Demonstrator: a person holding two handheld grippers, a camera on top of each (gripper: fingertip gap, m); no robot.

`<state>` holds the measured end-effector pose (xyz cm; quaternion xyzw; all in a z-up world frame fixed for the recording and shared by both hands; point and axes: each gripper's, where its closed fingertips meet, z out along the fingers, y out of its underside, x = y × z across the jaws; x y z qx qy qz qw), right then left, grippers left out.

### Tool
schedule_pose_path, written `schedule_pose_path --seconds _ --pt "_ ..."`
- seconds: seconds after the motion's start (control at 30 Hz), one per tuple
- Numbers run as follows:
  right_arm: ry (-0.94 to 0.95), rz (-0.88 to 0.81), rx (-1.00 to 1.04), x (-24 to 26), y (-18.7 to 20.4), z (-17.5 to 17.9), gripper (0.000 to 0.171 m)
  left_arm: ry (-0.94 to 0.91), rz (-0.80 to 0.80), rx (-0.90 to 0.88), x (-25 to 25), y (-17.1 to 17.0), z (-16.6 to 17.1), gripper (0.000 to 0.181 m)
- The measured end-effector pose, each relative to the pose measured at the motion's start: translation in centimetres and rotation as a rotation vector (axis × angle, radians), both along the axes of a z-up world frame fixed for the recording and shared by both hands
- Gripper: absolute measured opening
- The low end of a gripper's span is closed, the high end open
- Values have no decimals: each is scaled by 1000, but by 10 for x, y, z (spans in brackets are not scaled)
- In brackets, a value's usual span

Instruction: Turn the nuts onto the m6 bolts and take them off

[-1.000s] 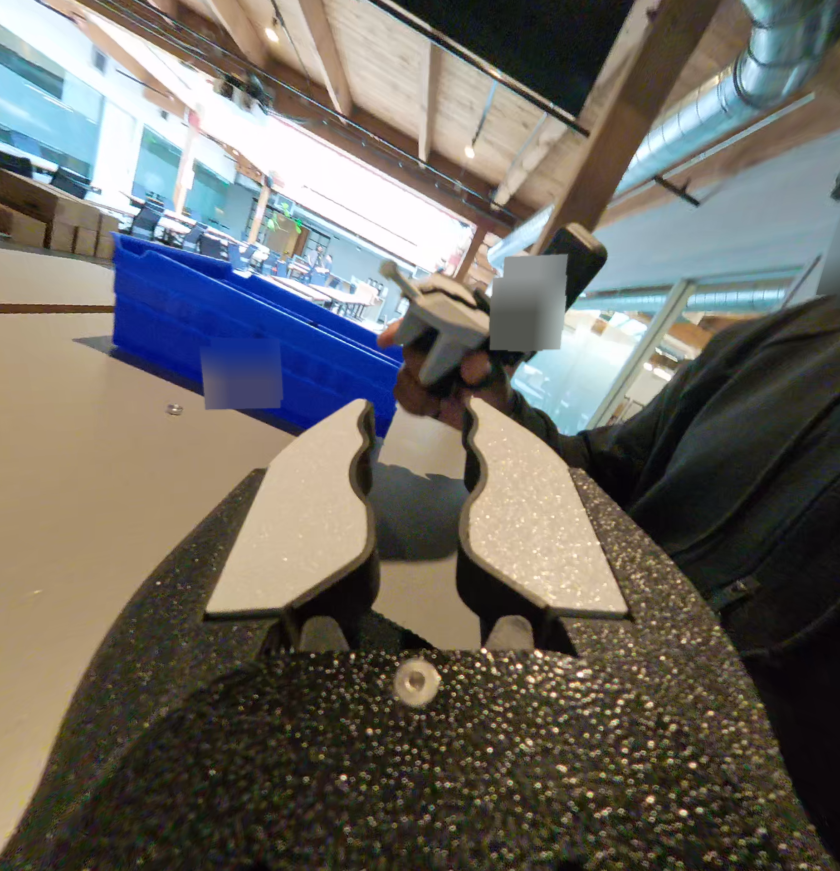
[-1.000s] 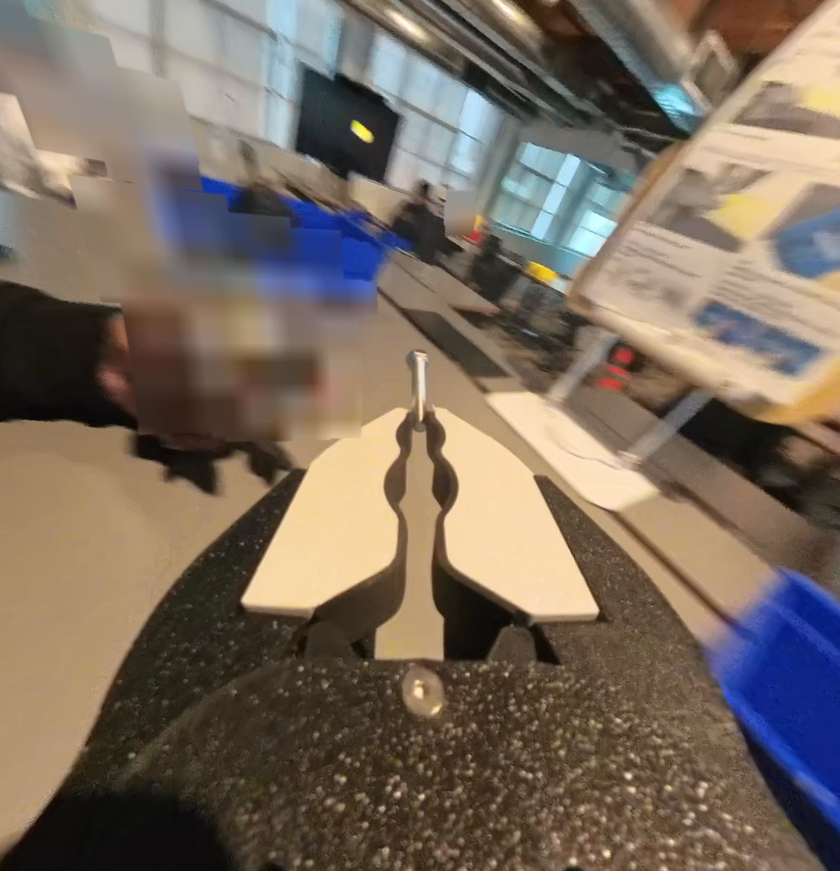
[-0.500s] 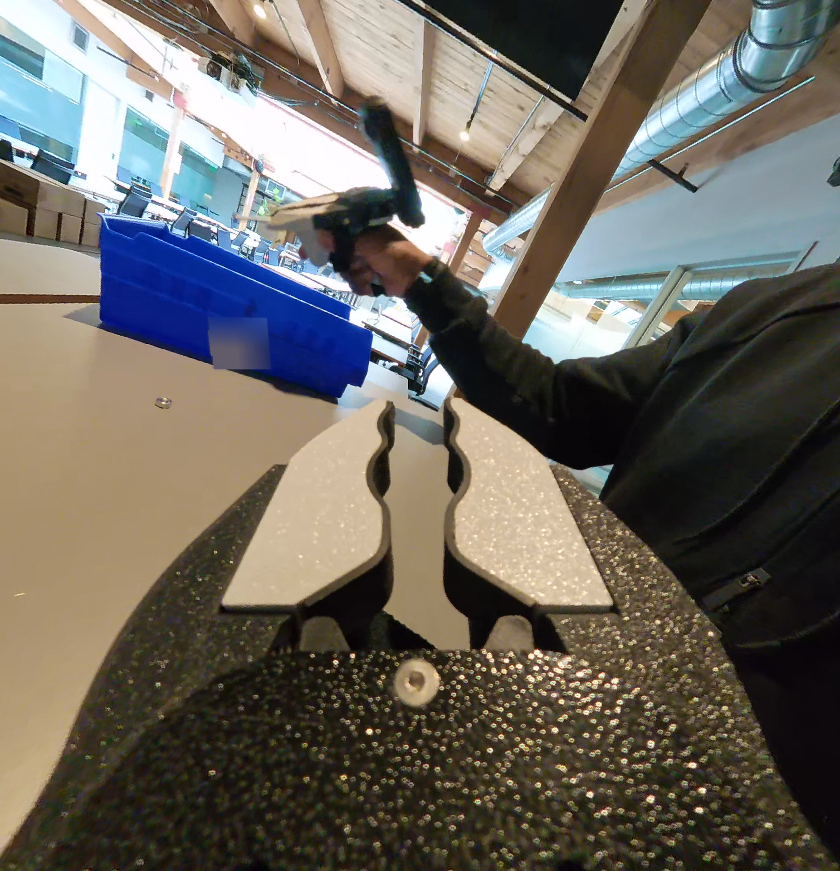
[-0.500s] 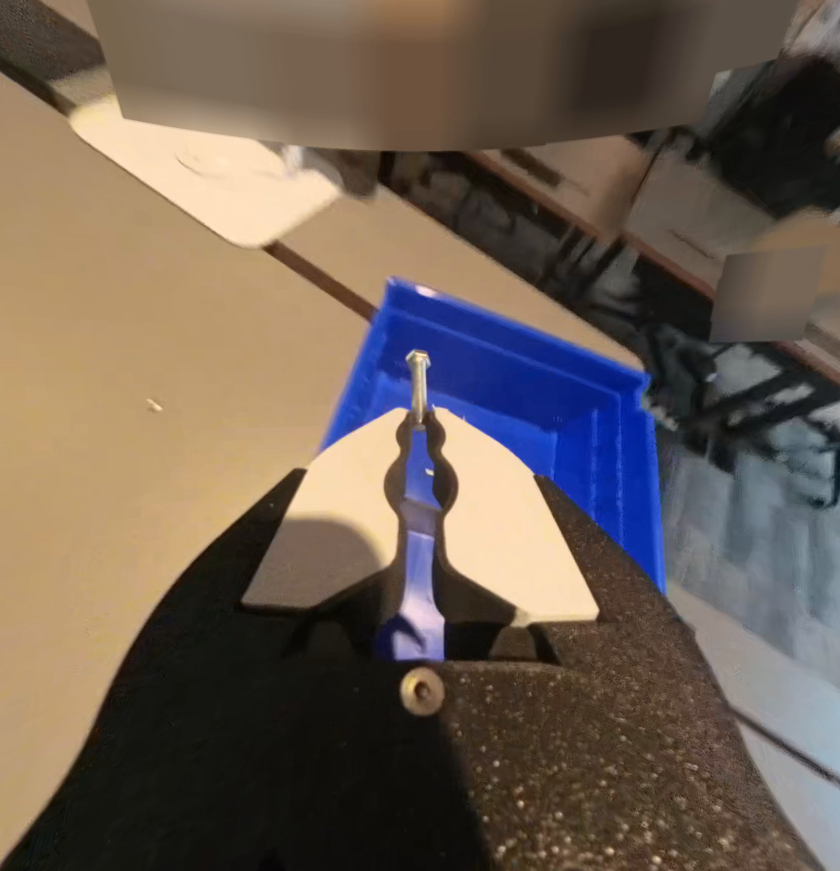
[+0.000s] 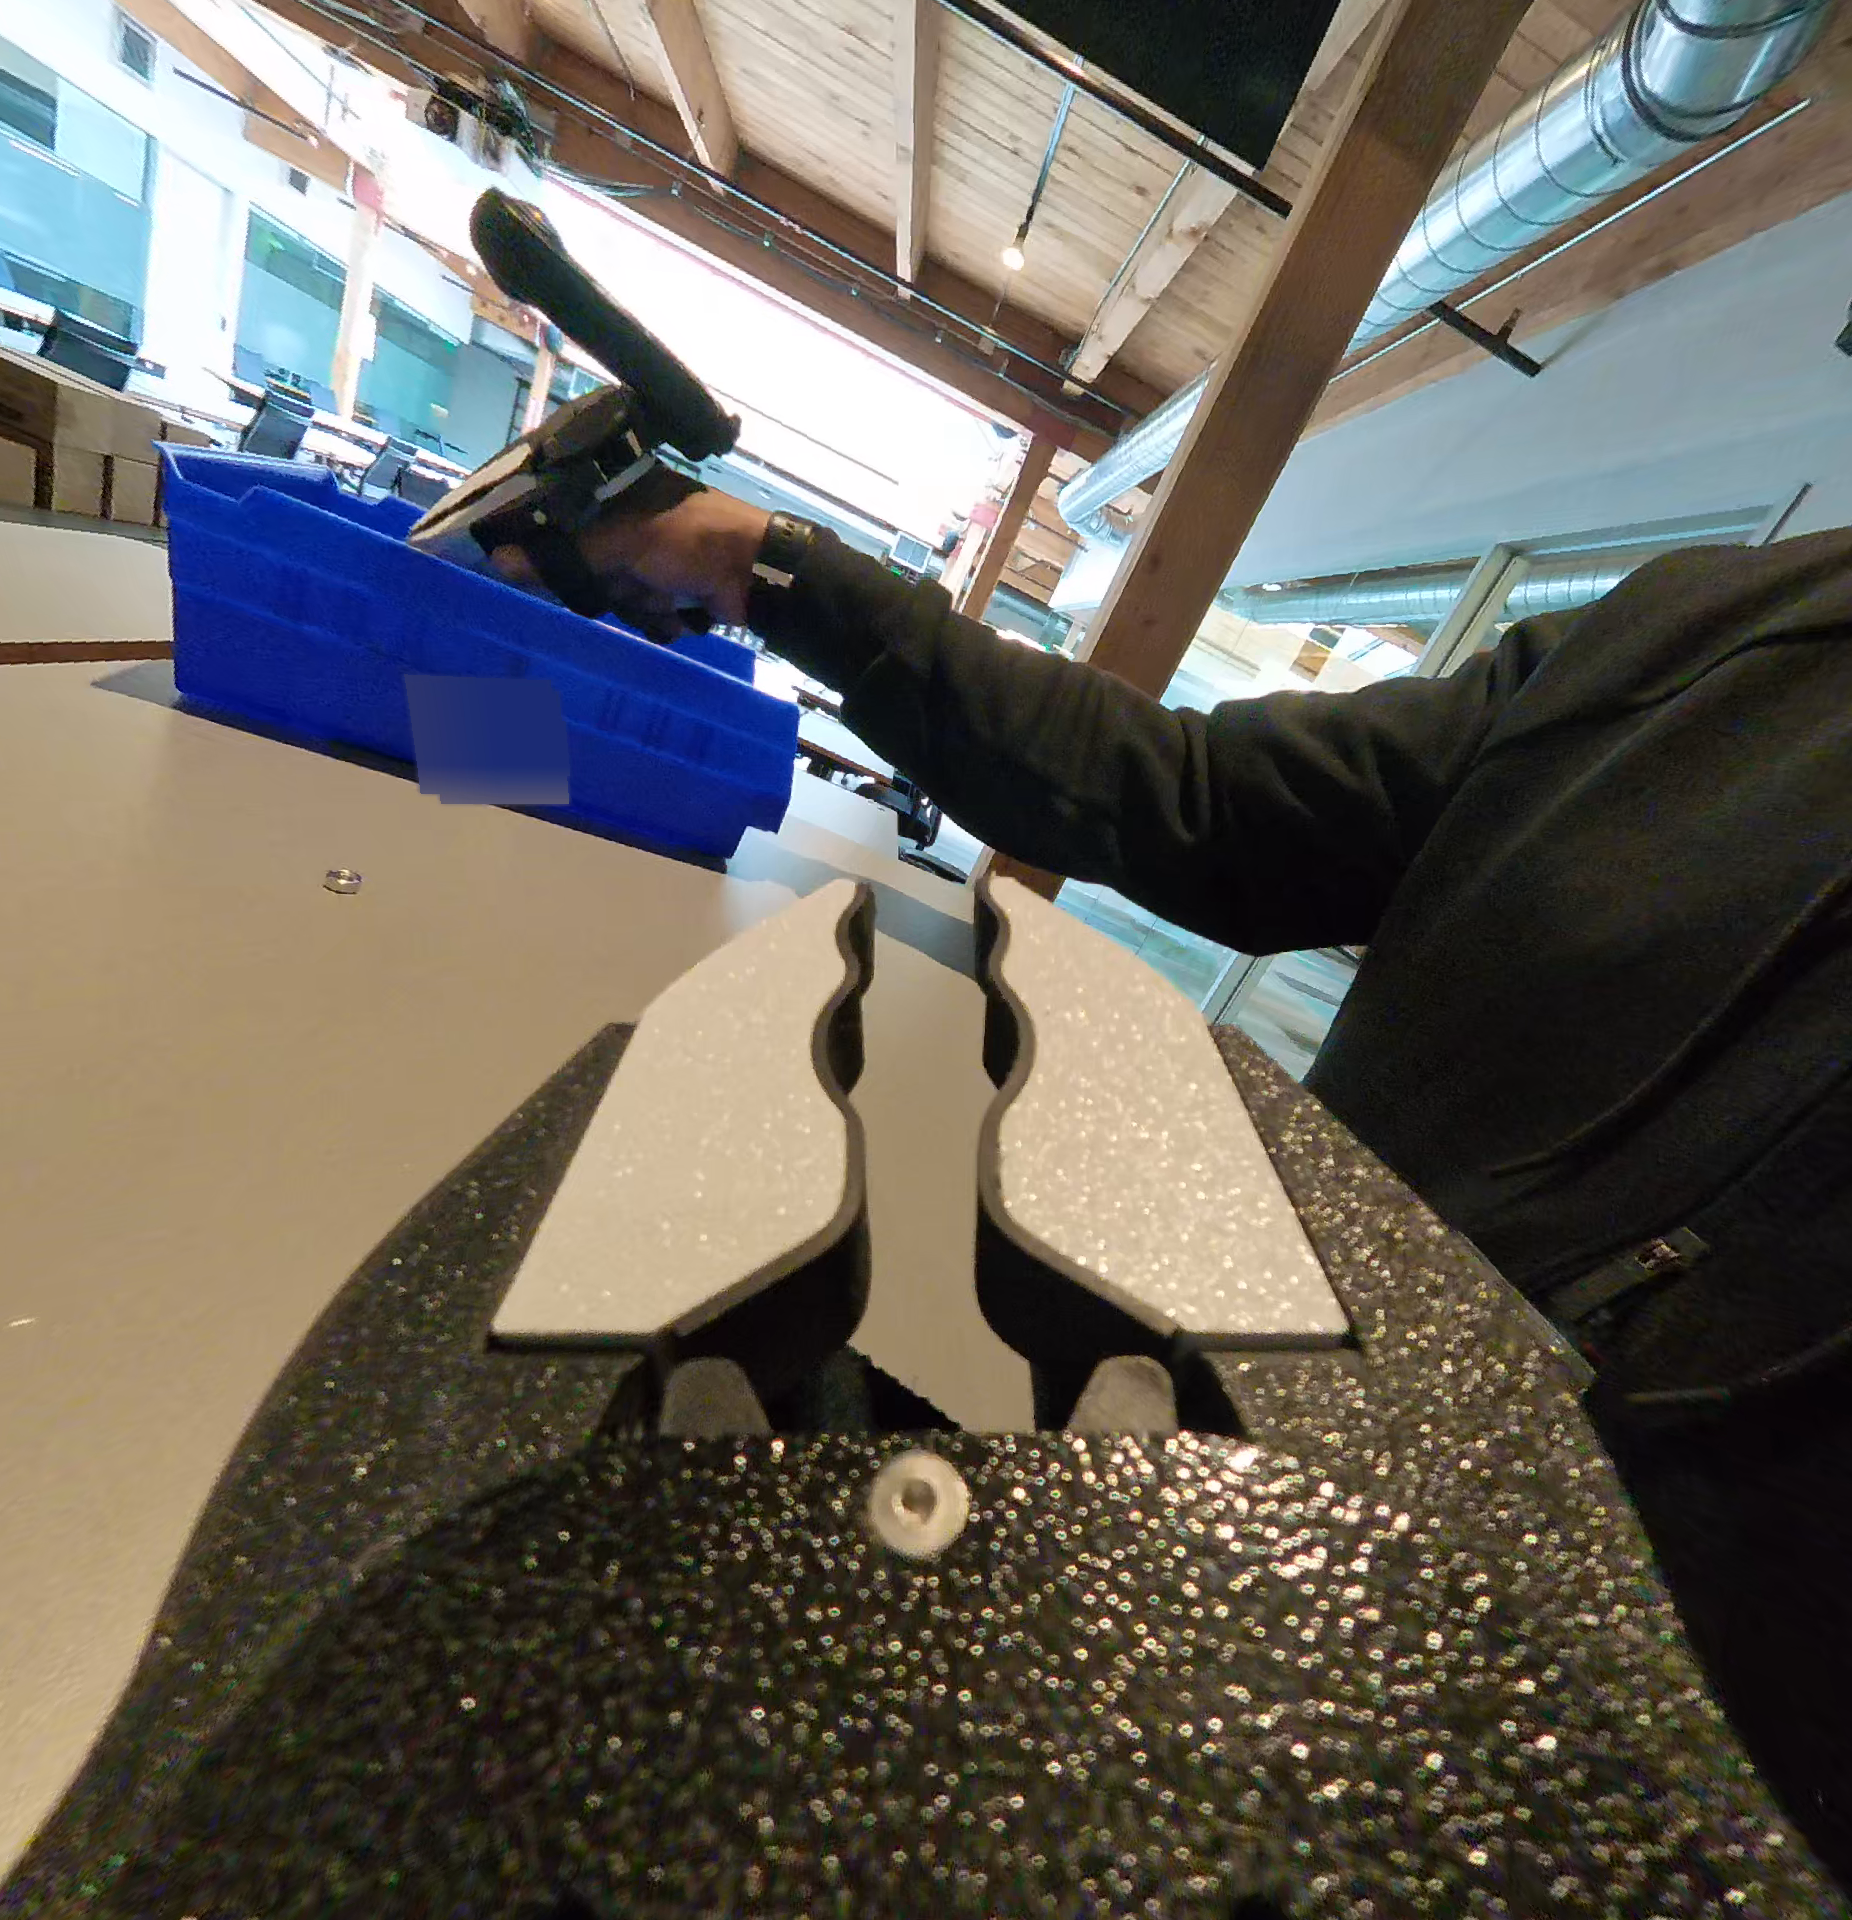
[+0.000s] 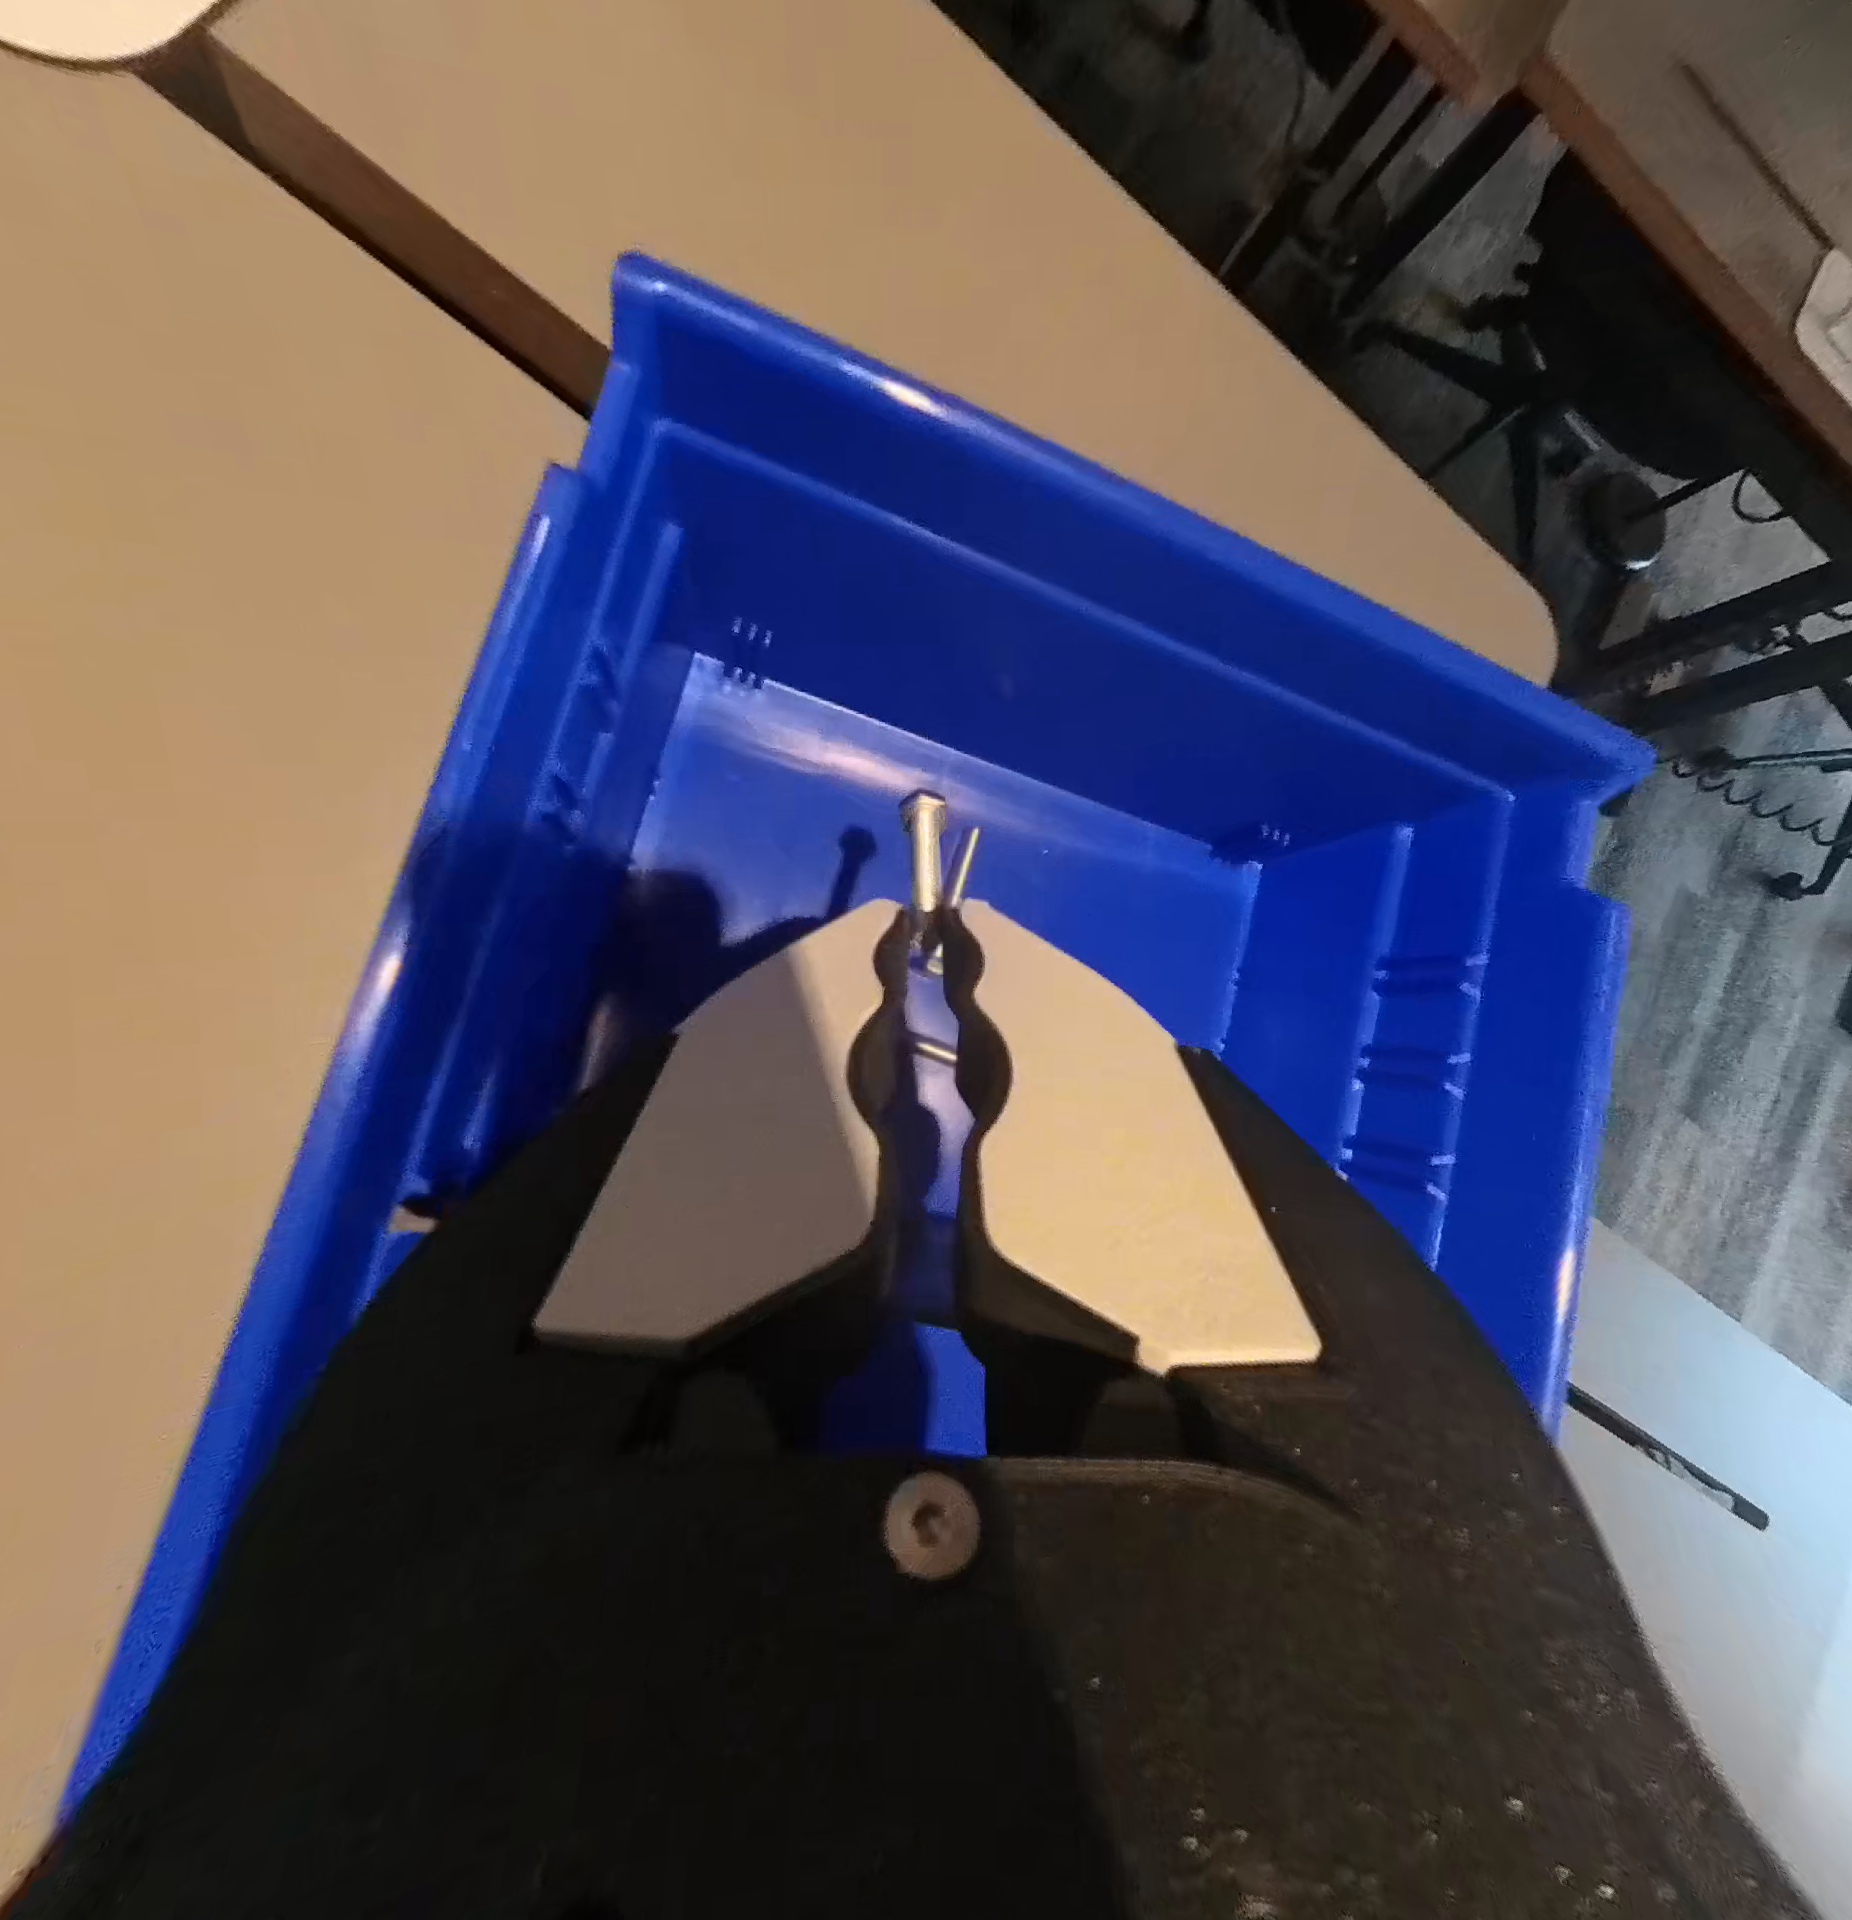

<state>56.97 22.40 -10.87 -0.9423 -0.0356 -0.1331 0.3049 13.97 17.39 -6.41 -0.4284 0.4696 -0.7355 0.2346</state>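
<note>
Right gripper (image 6: 927, 914) pinches bolt (image 6: 920, 857) over bin (image 6: 1057, 623); left gripper (image 5: 922, 904) parted, empty. Likely put-away; next, release.

Shiny metal bolt (image 6: 923, 871), glossy blue plastic bin (image 6: 1057, 582), matt smooth table (image 5: 195, 1039).

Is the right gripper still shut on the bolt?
Yes: the right gripper pinches the bolt at its tips, over the blue bin.

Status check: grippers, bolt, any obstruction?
Right gripper shut on bolt, over blue bin. Left gripper open, empty. Nut loose on table. No obstruction.
</note>
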Motion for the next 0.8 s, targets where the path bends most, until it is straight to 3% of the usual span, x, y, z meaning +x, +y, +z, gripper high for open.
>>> schedule_pose_path --seconds 0.13,0.27,0.37,0.47,0.57,0.67,0.77,0.8 --pt "18 -33 -53 1 -1 -4 7 1 -2 6 0 -1 0 18" --pt "7 -44 -65 0 -5 0 26 3 -7 12 0 -2 -1 17" --pt "-36 -56 -46 -9 -27 16 42 7 -10 20 -1 -4 -1 17" --pt "29 -40 69 -42 -65 41 46 12 -11 30 -1 -6 -2 17" --pt "177 25 173 -94 -113 54 46 24 -19 43 1 -8 -4 17" --pt "255 37 204 -131 -152 46 42 28 -29 42 2 -11 -4 17" --pt "222 5 188 -147 -164 24 32 19 -33 27 3 -13 -3 17" --pt "211 -15 193 -150 -163 21 20 16 -32 27 4 -13 -3 16"
